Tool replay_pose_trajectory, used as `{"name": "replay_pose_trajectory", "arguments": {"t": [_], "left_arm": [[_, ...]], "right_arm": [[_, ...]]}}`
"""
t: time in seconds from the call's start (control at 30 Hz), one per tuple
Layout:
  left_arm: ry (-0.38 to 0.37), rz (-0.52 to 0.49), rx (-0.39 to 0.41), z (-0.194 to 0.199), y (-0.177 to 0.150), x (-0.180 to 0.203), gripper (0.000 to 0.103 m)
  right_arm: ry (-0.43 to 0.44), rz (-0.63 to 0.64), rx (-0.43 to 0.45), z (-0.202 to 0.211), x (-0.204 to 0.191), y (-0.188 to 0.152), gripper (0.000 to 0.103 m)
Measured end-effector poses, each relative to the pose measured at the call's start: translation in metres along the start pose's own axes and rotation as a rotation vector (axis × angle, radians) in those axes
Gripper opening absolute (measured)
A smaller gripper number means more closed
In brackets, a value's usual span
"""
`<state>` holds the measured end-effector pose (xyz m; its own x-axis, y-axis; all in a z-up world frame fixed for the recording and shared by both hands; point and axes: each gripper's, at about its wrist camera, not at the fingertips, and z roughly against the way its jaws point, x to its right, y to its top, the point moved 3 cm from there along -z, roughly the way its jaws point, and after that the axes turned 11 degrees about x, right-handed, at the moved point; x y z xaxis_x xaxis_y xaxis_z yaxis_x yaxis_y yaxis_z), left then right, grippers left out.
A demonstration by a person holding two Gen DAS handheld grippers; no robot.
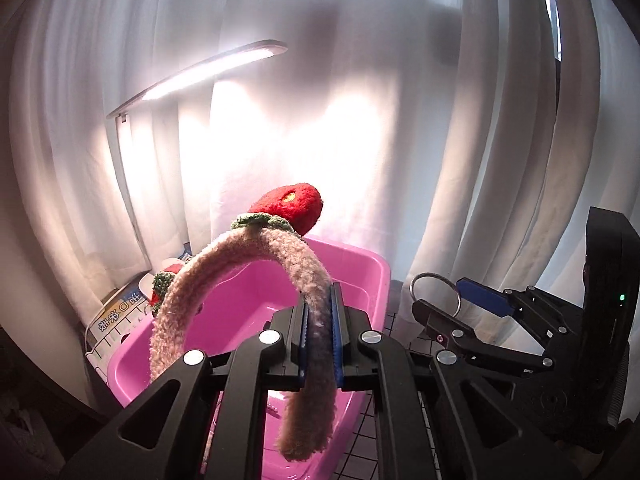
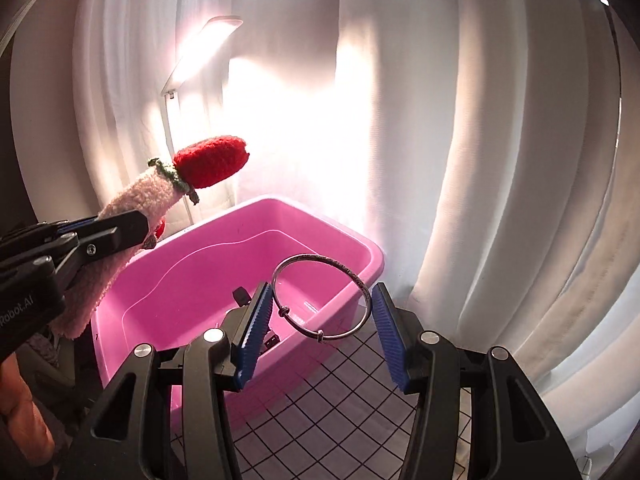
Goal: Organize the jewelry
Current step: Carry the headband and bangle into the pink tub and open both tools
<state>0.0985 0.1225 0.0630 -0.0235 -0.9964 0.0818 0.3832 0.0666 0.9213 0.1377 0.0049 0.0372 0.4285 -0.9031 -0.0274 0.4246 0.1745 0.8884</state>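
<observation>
My left gripper (image 1: 320, 316) is shut on a fuzzy pink headband (image 1: 248, 252) with red knitted strawberries (image 1: 296, 204), held above the pink plastic bin (image 1: 352, 264). In the right wrist view the left gripper (image 2: 132, 224) and the headband (image 2: 148, 196) show at the left over the bin (image 2: 352, 252). My right gripper (image 2: 320, 312) is shut on a thin silver bangle (image 2: 320, 298), its blue pads (image 2: 256, 328) pressing both sides, above the bin's near right corner. The right gripper (image 1: 456, 304) with the bangle (image 1: 436, 284) also shows at the right in the left wrist view.
A lit white desk lamp (image 1: 200, 72) stands behind the bin against white curtains (image 1: 500, 160). A printed box (image 1: 116, 316) lies left of the bin. The table has a white grid-patterned cover (image 2: 320, 412). Small dark items (image 2: 272, 340) lie on the bin's floor.
</observation>
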Motion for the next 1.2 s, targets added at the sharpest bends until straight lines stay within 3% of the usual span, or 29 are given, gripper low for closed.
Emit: {"name": "replay_pose_trajectory", "arguments": {"t": [0.17,0.4,0.8,0.97,1.03,1.1,1.17,1.2], "left_arm": [[0.031,0.014,-0.046,-0.02,-0.019,-0.041,0.009],[0.055,0.027,-0.091,-0.037,-0.04,-0.063,0.009],[0.005,0.073,-0.217,-0.075,-0.066,-0.07,0.012],[0.002,0.14,-0.27,-0.083,-0.079,-0.083,0.031],[0.023,0.15,-0.273,-0.083,-0.081,-0.087,0.047],[0.05,0.164,-0.262,-0.08,-0.081,-0.093,0.074],[0.062,0.175,-0.235,-0.076,-0.08,-0.097,0.085],[0.068,0.171,-0.228,-0.074,-0.078,-0.097,0.085]], "right_arm": [[0.041,0.017,-0.054,-0.043,-0.029,0.003,0.05],[0.045,0.025,-0.126,-0.086,-0.047,-0.004,0.05],[0.012,0.065,-0.239,-0.134,-0.059,-0.012,0.05],[-0.015,0.077,-0.293,-0.139,-0.054,-0.015,0.06],[-0.03,0.082,-0.293,-0.139,-0.051,-0.014,0.061],[-0.037,0.067,-0.29,-0.139,-0.047,-0.012,0.061],[-0.038,0.045,-0.285,-0.137,-0.041,-0.011,0.062],[-0.04,0.041,-0.282,-0.136,-0.039,-0.01,0.062]]}}
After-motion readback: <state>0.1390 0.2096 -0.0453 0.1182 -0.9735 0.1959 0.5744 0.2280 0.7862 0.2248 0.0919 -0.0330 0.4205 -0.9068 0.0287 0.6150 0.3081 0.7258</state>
